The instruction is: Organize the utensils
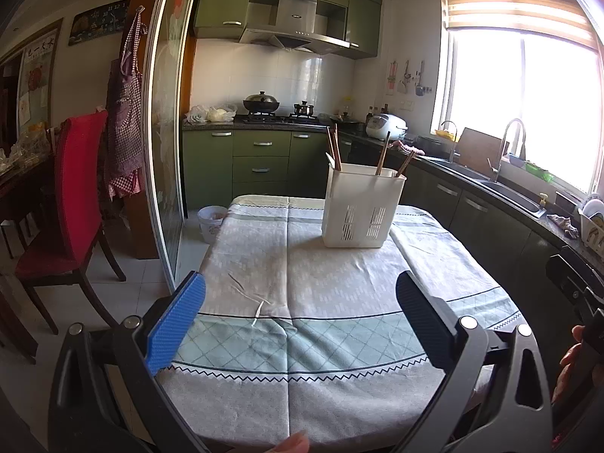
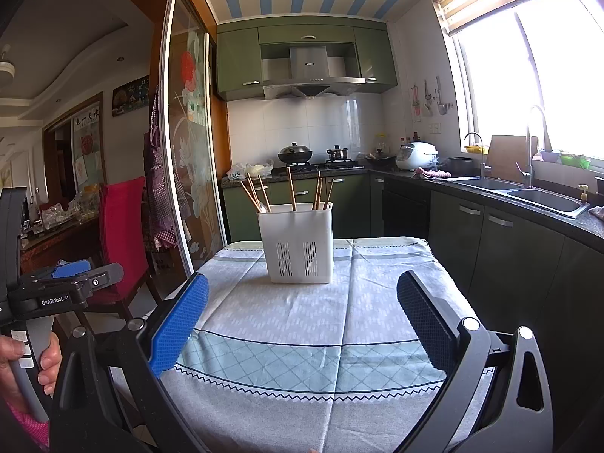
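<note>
- White plastic utensil caddy point(image 1: 360, 207), rectangular w/ slotted vents low on its front, stands upright on the cloth-covered table point(image 1: 339, 339); it's your landmark.
- Brown wooden chopsticks point(image 1: 334, 149) stick up out of the caddy at slants; in the right wrist view they split into a bunch toward its left end point(image 2: 253, 195), one single near the middle and a few toward its right end. What may be a pale utensil tip peeks over the rim by the left bunch.
- Your left gripper point(image 1: 301, 322) hangs on the near side of the caddy, well apart from it, over the grey and pale-green patterned tablecloth point(image 1: 264, 283). Fingers spread wide, nothing btwn them; blue pad point(image 1: 175, 322) on one, dark pad on the other.
- Your right gripper point(image 2: 302, 321) also sits on the near side of the caddy, apart from it, jaws wide apart and empty.
- From the right wrist cam your left hand point(image 2: 26, 362) wraps the grey handle of the left tool, off to the caddy's near left.
- Cloth btwn both grippers and the caddy is bare, w/ creases and a zigzag border line.
- Beyond the caddy: green kitchen cabinets point(image 1: 260, 158) and a stove w/ a lidded dark wok point(image 1: 261, 102).
- Right of the caddy: dark counter w/ a steel sink point(image 2: 528, 192) under the bright window.
- Left of the caddy: a red-covered chair point(image 1: 70, 204) past the glass sliding door.
</note>
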A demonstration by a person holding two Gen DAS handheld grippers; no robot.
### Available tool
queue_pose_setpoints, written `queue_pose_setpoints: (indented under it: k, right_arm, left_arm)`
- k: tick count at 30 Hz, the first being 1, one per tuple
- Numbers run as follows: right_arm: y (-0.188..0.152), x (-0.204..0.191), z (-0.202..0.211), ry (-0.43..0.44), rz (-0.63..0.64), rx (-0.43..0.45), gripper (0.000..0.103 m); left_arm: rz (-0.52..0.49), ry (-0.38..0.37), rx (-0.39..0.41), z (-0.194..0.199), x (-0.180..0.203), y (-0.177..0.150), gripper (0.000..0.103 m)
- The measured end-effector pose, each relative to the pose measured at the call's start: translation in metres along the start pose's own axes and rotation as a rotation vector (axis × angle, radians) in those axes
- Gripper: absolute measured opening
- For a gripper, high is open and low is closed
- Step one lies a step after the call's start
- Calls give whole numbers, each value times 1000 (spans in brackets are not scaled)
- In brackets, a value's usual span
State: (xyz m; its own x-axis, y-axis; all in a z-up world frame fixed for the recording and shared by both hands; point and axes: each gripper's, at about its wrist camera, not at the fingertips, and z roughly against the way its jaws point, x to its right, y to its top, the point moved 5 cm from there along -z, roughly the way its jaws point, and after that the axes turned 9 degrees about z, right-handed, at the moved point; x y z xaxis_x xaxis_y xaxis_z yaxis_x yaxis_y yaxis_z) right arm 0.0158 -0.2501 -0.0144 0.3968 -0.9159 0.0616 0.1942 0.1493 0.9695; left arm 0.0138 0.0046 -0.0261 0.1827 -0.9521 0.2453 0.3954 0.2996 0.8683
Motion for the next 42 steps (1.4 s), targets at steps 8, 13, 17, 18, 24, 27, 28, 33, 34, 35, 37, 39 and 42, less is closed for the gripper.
queue_pose_setpoints:
  k: [8,13,17,18,24,27,28,33,34,35,37,39,42]
  right_arm:
    - [-2,-2,-1,3,4,-5,98]
    - [-5,-3,-1,7,3,-7,98]
    - [-6,-3,-1,6,5,-7,98]
    - [-6,-3,-2,6,5,-8,98]
    - [-5,-3,-1,6,3,-7,98]
    - [-5,-3,-1,6,3,-8,98]
    - [-5,-3,-1,7,3,-8,98]
    - [-6,-3,-2,8,4,-9,98]
    - [-6,-3,-1,7,4,-8,98]
    - [-6,-3,-1,7,4,-8,98]
    - [-6,-3,-1,8,3,-10,98]
    - [-7,-3,-1,8,3,-9,98]
    - [-6,-3,-2,8,3,-10,98]
  left_arm:
    - [-21,-2,9,3,6,0,96]
    - [-3,-35,-17,1,6,1,96]
    - [-14,-9,-11,1,5,0,96]
    - [-16,-6,-10,1,5,0,96]
    - [-32,9,3,2,8,0,96]
    - [-33,7,3,3,8,0,96]
    - [-33,6,3,3,8,0,96]
    - [-41,5,1,3,9,0,96]
    - [-41,4,1,3,9,0,96]
    - [-42,3,1,3,9,0,96]
    - [-46,3,0,3,10,0,96]
    - [-46,2,0,3,10,0,96]
    - [-46,-7,-3,2,11,0,96]
